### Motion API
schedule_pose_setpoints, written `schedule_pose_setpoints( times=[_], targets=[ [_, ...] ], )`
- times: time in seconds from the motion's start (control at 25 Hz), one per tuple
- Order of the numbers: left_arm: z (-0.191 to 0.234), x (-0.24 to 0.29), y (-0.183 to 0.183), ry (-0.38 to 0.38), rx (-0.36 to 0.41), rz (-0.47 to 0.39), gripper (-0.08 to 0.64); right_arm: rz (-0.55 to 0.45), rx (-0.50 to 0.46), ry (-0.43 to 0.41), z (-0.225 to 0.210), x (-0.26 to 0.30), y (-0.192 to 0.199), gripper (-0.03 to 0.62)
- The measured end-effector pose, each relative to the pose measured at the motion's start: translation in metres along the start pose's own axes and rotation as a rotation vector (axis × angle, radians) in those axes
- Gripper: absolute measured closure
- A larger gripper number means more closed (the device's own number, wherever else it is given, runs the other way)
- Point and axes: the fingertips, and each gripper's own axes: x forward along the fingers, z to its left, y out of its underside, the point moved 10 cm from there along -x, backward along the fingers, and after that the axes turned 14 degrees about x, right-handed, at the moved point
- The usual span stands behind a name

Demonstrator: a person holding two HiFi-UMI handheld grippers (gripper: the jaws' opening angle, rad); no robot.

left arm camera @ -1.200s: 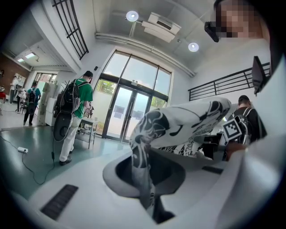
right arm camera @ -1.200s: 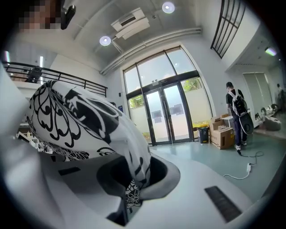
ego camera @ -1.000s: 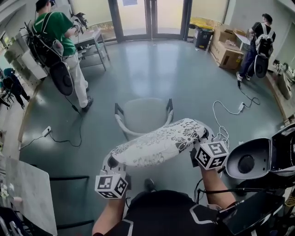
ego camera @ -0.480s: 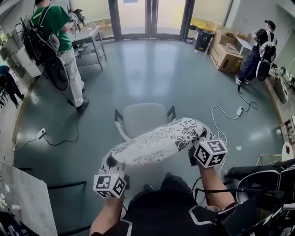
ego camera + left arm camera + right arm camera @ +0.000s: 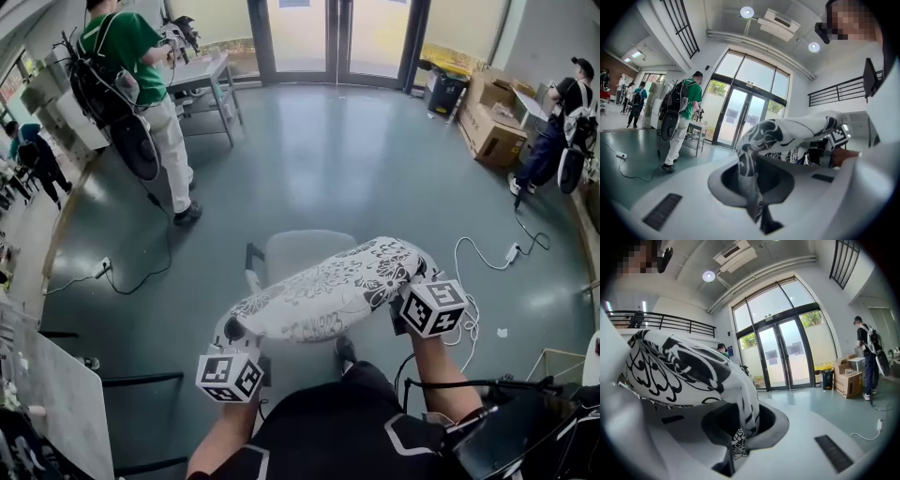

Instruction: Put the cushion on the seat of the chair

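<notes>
A white cushion (image 5: pixel 328 291) with a black floral print hangs between my two grippers, stretched slantwise in the head view. My left gripper (image 5: pixel 230 330) is shut on its near left corner, and the pinched fabric (image 5: pixel 751 187) shows between the jaws in the left gripper view. My right gripper (image 5: pixel 412 286) is shut on the far right corner, with cloth (image 5: pixel 738 437) caught between its jaws. A grey chair (image 5: pixel 300 255) with dark arms stands on the floor just beyond and below the cushion, which hides the front of its seat.
A person in a green shirt (image 5: pixel 127 56) stands at a metal table (image 5: pixel 202 75) far left. Another person (image 5: pixel 562 131) stands by cardboard boxes (image 5: pixel 497 131) far right. Cables (image 5: pixel 473 281) lie on the green floor. Glass doors (image 5: pixel 342 37) close the far wall.
Both grippers and the cushion have travelled forward toward the chair, which now sits closer beneath the cushion. The grips on the cushion are unchanged.
</notes>
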Motion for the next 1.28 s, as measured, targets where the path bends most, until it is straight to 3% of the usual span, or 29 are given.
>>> schedule_pose_setpoints(
  times=[0.24, 0.4, 0.6, 1.0, 1.28],
  targets=[
    [-0.003, 0.047, -0.014, -0.054, -0.014, 0.024, 0.540, 0.025, -0.004, -0.061, -0.030, 0.053, -0.033, 0.569],
    [-0.010, 0.072, -0.014, -0.065, -0.079, 0.038, 0.540, 0.048, -0.020, -0.101, -0.050, 0.086, -0.049, 0.569],
    [-0.016, 0.110, -0.023, -0.095, -0.081, 0.061, 0.540, 0.096, -0.028, -0.137, -0.078, 0.134, -0.071, 0.569],
    [-0.032, 0.149, 0.014, -0.193, -0.182, 0.131, 0.540, 0.235, -0.077, -0.220, -0.115, 0.216, -0.057, 0.569],
    [-0.032, 0.179, 0.051, -0.216, -0.355, 0.182, 0.540, 0.351, -0.075, -0.211, -0.134, 0.270, -0.035, 0.569]
  ],
)
